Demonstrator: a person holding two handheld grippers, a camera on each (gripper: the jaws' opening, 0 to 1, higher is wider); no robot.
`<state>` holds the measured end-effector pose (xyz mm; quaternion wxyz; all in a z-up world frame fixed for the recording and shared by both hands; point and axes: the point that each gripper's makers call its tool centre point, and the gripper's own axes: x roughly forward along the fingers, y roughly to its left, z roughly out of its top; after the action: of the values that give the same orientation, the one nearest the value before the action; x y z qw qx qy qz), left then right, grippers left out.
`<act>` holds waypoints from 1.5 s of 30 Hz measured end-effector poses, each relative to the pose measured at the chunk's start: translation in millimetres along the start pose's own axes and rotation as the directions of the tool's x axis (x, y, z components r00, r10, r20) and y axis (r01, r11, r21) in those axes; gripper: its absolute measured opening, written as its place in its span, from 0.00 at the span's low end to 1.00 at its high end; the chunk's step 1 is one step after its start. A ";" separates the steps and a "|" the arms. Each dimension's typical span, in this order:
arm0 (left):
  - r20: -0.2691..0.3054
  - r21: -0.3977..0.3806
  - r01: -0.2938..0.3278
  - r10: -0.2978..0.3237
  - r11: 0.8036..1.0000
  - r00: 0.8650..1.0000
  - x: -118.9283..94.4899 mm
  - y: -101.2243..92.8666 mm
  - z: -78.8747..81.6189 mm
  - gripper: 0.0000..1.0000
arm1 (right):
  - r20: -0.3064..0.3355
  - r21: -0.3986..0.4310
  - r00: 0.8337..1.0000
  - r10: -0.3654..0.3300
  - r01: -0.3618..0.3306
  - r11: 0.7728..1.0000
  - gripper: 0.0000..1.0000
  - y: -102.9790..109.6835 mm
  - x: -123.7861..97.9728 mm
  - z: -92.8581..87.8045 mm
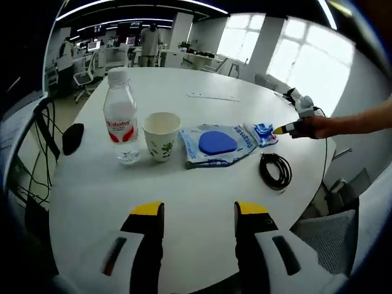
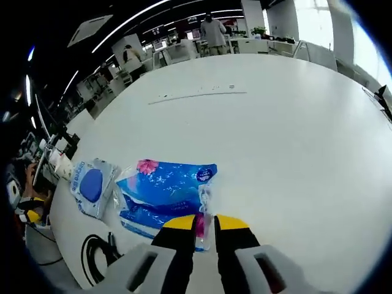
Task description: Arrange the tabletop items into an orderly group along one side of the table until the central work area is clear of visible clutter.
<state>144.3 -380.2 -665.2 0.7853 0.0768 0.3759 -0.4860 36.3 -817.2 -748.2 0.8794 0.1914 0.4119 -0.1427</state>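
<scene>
While our right gripper (image 2: 204, 231) pinches blue tissue pack (image 2: 164, 196) by thin edge flap just ahead, flap may tear or slip during drag along bench (image 2: 288, 141). Left gripper (image 1: 199, 214) released, bottle (image 1: 121, 117) and cup (image 1: 162, 135) ahead.

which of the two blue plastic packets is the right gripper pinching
The tissue packet with the pink flower, pinched at its edge by the right gripper; the packet with the round blue pad lies untouched.

Bright window (image 1: 306, 55) daylight blows out the upper right, ceiling strips glow upper left, and fisheye bending warps the sharp, evenly lit table (image 2: 275, 135).
</scene>
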 end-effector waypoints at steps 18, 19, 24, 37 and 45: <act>0.026 -0.033 -0.013 0.014 0.999 1.000 -6.2 10.3 3.3 0.44 | 0.005 -0.047 1.000 0.021 -0.021 0.999 0.01 6.9 -6.7 -6.2; 0.026 -0.034 -0.013 0.014 0.999 1.000 -6.6 10.4 2.8 0.44 | 0.004 -0.047 1.000 0.020 -0.019 0.999 0.01 6.8 -6.7 -7.2; 0.025 -0.037 -0.013 0.014 0.999 1.000 -8.8 10.2 1.3 0.44 | 0.005 -0.041 1.000 0.020 -0.019 0.999 0.01 8.7 -9.4 -11.8; 0.029 -0.023 -0.004 0.005 1.000 1.000 -11.5 8.9 5.7 0.46 | 0.007 -0.029 1.000 0.022 -0.022 0.999 0.07 10.1 -7.4 -10.0; 0.032 0.006 -0.001 0.001 1.000 0.999 -16.7 12.8 9.4 0.47 | 0.018 -0.024 1.000 0.015 -0.014 1.000 0.10 7.4 -17.4 -12.9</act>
<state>155.6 -366.4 -650.6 0.7912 0.0714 0.3619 -0.4879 19.9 -803.2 -740.7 0.8864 0.1823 0.4041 -0.1330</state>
